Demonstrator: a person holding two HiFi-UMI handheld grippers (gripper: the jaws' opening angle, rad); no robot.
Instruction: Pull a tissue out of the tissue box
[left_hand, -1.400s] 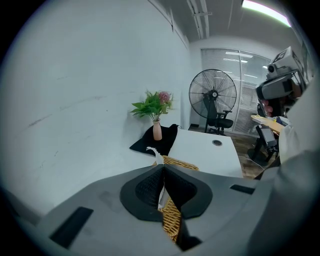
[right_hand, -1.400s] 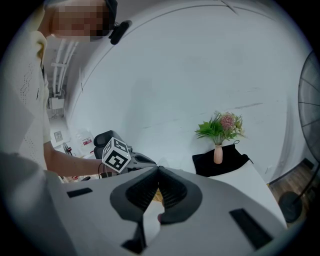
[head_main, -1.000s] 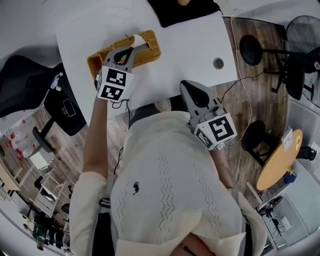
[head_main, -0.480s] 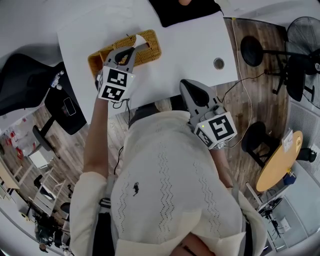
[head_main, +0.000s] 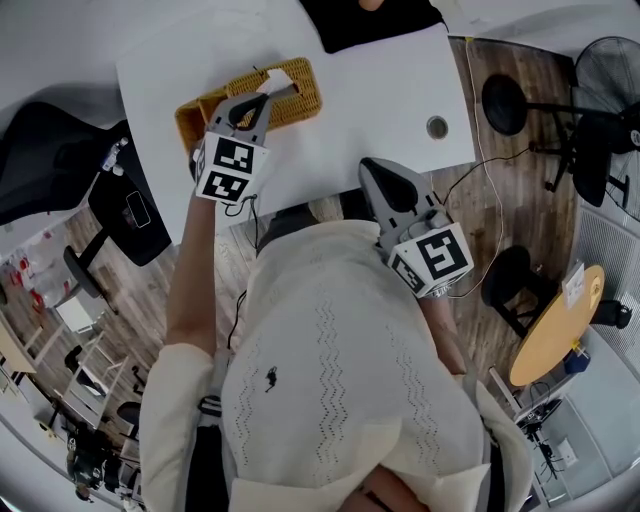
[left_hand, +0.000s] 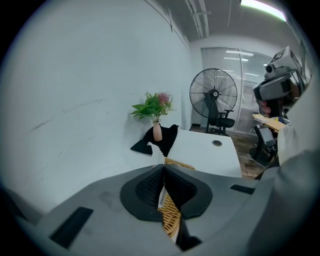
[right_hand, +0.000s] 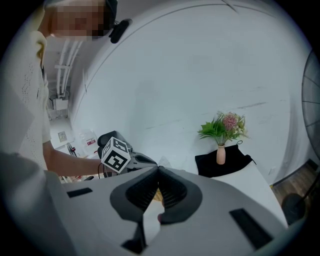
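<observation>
Head view, woven wicker tissue box (head_main: 304, 96), thin white tissue (head_main: 278, 78)

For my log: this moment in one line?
left gripper: shut on white tissue from yellow woven box | right gripper: shut, empty

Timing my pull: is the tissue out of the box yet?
Not out: the tissue rises from the tissue box slot, pinched by the left gripper.

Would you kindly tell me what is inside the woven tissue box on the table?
A white tissue pokes up from the slot of the tissue box, pinched in the shut left claw. The rest inside is hidden by the woven top.
</observation>
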